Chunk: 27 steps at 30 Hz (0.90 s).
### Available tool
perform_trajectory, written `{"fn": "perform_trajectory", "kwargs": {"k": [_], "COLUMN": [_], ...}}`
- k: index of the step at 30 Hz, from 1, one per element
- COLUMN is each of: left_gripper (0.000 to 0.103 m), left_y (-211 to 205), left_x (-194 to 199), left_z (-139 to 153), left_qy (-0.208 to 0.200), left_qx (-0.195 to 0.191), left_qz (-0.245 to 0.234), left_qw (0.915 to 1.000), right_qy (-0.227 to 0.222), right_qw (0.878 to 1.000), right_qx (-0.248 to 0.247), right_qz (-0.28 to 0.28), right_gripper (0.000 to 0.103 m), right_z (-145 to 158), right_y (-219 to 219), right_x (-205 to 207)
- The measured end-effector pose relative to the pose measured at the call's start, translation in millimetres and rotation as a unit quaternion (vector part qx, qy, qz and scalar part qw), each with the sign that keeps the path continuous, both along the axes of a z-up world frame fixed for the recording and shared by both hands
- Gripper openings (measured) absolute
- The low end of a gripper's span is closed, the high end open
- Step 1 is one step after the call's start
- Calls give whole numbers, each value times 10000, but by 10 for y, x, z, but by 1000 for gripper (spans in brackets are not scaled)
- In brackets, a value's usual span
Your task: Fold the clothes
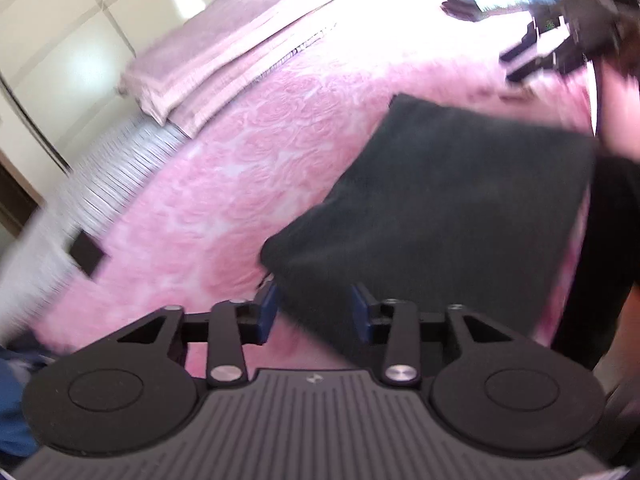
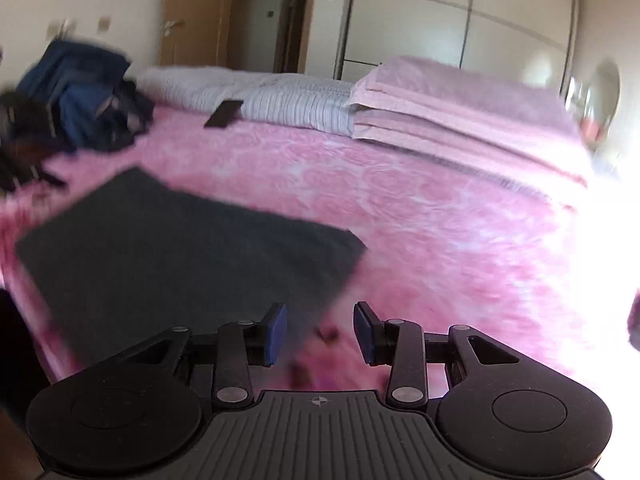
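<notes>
A dark grey garment (image 1: 452, 208) lies folded into a flat rectangle on the pink bedspread (image 1: 240, 168); it also shows in the right wrist view (image 2: 172, 248). My left gripper (image 1: 314, 312) is open, just above the garment's near corner, holding nothing. My right gripper (image 2: 320, 334) is open and empty, just off the garment's near right corner; it also shows blurred at the upper right of the left wrist view (image 1: 532, 52). A pile of blue and dark clothes (image 2: 80, 96) lies at the bed's far left.
A folded pink blanket (image 2: 460, 116) and a striped white pillow (image 2: 280, 100) lie along the far side of the bed. A dark phone (image 2: 224, 119) rests by the pillow. Wardrobe doors (image 2: 460, 20) and a wooden door (image 2: 196, 12) stand behind.
</notes>
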State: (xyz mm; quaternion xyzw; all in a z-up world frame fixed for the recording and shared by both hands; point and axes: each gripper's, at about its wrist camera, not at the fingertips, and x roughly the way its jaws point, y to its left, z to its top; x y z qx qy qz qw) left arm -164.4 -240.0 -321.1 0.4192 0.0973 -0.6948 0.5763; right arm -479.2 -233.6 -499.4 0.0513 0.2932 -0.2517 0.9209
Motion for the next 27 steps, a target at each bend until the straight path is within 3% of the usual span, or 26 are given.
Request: {"fn": "perform_trajectory", "kwargs": {"k": [3, 6, 8, 10, 13, 15, 22, 27], "left_gripper": [26, 16, 15, 15, 15, 17, 17, 29], "left_y": [-279, -509, -631, -720, -774, -748, -482, -38], "left_x": [194, 262, 265, 299, 397, 453, 517, 597], "left_z": [-10, -173, -288, -373, -448, -455, -268, -100], "left_qy": [446, 635, 717, 821, 987, 1053, 1246, 1553], "left_qx": [235, 302, 280, 265, 273, 270, 148, 211], "left_qz": [227, 346, 329, 312, 284, 265, 485, 688], "left_qw": [9985, 9969, 9965, 9958, 9943, 9937, 9909, 9852], "right_qy": [-197, -318, -344, -47, 52, -15, -25, -340], "right_qw": [9986, 9969, 9960, 9956, 9933, 9919, 9970, 9932], "right_qx": [470, 691, 822, 926, 1136, 1234, 774, 984], "right_qz": [-131, -185, -95, -106, -184, -291, -44, 513], "right_gripper": [38, 38, 38, 38, 38, 38, 38, 38], "right_z": [152, 205, 71, -121, -305, -273, 70, 200], "right_y": [-359, -650, -906, -1063, -1221, -1287, -703, -9], "right_x": [223, 434, 681, 891, 1002, 996, 753, 461]}}
